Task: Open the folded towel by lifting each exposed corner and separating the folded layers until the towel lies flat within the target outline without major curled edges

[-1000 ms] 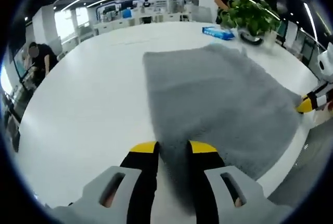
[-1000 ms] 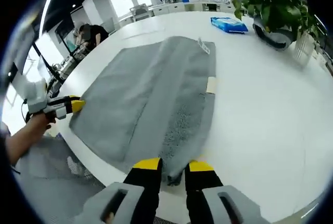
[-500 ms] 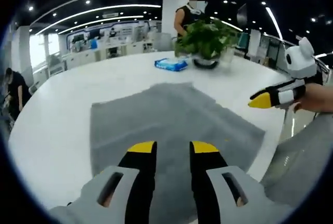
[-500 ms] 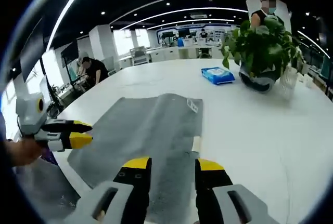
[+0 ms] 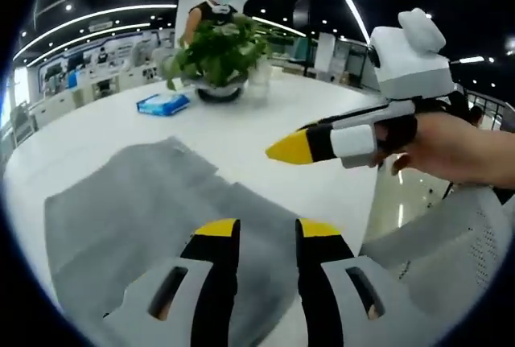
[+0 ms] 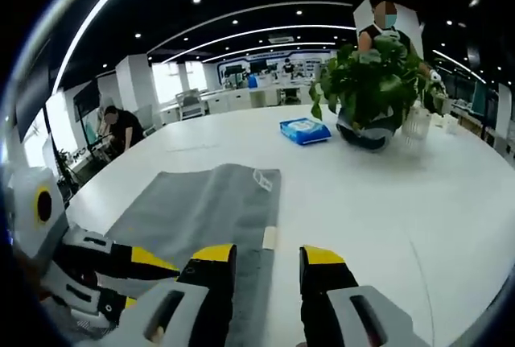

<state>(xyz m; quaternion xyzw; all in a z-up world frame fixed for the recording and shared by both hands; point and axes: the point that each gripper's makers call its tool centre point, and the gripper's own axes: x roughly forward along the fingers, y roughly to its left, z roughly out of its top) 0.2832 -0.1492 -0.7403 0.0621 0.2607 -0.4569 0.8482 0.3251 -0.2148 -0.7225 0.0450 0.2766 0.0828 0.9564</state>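
**Q:** Item one, the task's thing. Where is it?

**Me:** The grey towel lies spread on the white table. The potted plant is my landmark. The towel sits on my side of it, well apart, and a blue packet lies between them, nearer the plant. A small white label shows at the towel's corner on the plant side.

**Q:** Item two, the claws?

**Me:** Left gripper: jaws parted, nothing between them, above the towel's edge farthest from the plant. Right gripper: jaws parted too, empty, over the same edge. Neither touches the cloth as far as I can see.

**Q:** Which step is in hand?

**Me:** I judge it a check after unfolding. The towel looks mostly open, though one long strip on the plant-facing side seems to lie doubled. I can make out no target outline, so I can't say whether the fit is good.

**Q:** Next move?

**Me:** Probably bring one claw down onto the doubled edge, pinch only the top layer and draw it outward, low and slow so nothing curls.

**Q:** What differs between the views?

**Me:** The left gripper view has the right gripper crossing close in, with the hand holding it. The right gripper view gives the label and strip, plus a seated person far beyond the towel.
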